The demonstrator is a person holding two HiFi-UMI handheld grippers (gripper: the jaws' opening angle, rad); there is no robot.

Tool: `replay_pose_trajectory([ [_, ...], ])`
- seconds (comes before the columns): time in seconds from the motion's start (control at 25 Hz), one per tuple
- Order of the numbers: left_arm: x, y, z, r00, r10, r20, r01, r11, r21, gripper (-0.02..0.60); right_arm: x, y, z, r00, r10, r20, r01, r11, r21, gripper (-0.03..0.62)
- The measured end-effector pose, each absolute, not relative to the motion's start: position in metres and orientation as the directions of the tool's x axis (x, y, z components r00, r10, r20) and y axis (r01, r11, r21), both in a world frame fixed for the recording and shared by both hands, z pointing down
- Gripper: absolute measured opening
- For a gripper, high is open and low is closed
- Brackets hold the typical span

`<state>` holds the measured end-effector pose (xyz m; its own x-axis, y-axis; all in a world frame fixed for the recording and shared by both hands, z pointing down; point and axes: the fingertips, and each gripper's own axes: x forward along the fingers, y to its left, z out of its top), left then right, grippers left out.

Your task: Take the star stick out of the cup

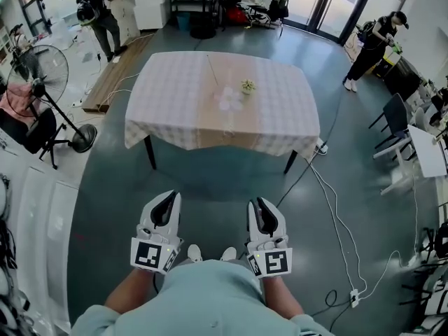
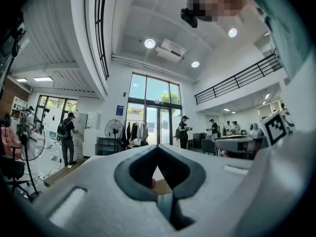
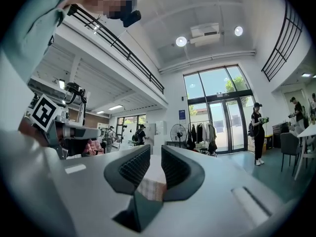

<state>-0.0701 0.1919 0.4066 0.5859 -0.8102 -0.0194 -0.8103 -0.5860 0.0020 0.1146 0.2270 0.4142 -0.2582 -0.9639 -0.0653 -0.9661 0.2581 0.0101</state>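
A table (image 1: 175,117) with a pale checked cloth stands a few steps ahead in the head view. On it sits a small yellow-green object (image 1: 248,87), with a pale flower-like shape (image 1: 228,99) beside it; both are too small to tell cup from star stick. Both grippers are held low near my body, far short of the table. My left gripper (image 1: 168,200) (image 2: 158,149) has its jaw tips touching, with nothing between them. My right gripper (image 1: 257,206) (image 3: 155,157) shows a clear gap between its ribbed pads (image 3: 134,166), and only the distant tablecloth shows through it.
A standing fan (image 1: 43,75) and a dark chair (image 1: 31,131) are at the left. White cables and a power strip (image 1: 353,298) trail over the floor at the right, near a blue chair (image 1: 393,128). People stand at the back left (image 1: 98,12) and right (image 1: 374,44).
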Motion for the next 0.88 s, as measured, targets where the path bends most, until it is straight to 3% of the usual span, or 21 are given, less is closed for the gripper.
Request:
replay_pose_trajectory([
  [0.28, -0.072, 0.191, 0.409, 0.588, -0.809, -0.015, -0.809, -0.588, 0.007, 0.002, 0.113, 0.223, 0.415, -0.251, -0.966, -0.061, -0.968, 0.252, 0.003, 0.177],
  [0.88, -0.094, 0.190, 0.407, 0.583, -0.812, -0.030, -0.812, -0.584, 0.015, 0.001, 0.102, 0.219, 0.405, -0.242, -0.967, -0.077, -0.970, 0.241, 0.023, 0.178],
])
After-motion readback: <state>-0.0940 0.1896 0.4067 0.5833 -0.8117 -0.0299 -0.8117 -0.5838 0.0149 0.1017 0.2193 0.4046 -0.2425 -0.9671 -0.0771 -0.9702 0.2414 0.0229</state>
